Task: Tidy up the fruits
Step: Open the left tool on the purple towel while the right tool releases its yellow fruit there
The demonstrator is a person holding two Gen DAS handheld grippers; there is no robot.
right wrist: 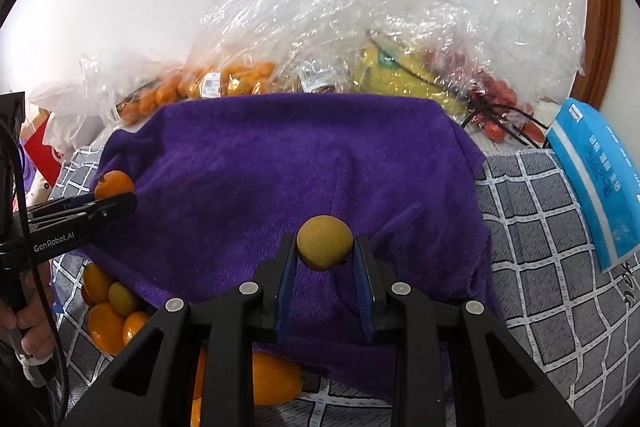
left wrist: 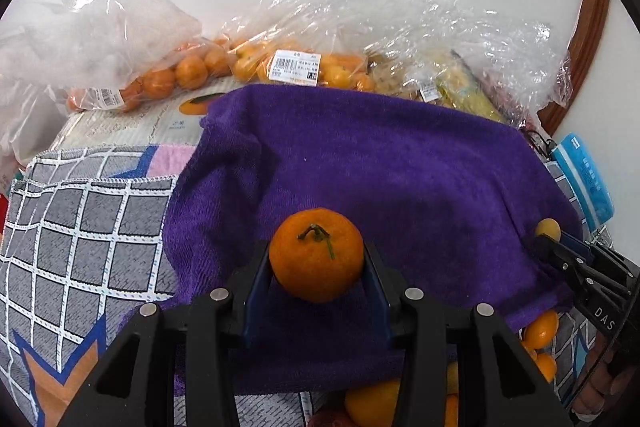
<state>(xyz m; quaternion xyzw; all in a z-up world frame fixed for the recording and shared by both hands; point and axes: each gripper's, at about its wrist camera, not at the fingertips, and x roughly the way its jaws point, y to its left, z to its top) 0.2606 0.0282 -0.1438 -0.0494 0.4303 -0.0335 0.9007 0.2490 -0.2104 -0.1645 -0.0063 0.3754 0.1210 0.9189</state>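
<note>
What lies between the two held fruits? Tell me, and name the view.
Only bare purple towel lies between the mandarin in the left gripper and the yellowish fruit in the right gripper; the right wrist view shows it.

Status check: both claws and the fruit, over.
Left claw shut on mandarin. Right claw shut on small yellowish fruit. Both over purple towel, nothing blocking.

A mandarin (left wrist: 316, 254), bright orange with its green stem facing up, is sitting clamped between two blue pads over the purple towel (left wrist: 400, 179). A smaller, dull yellow-brown round fruit (right wrist: 325, 242) is hanging pinched likewise. Loose kumquats (right wrist: 106, 323) are lying at the towel's 7 o'clock edge.
</note>
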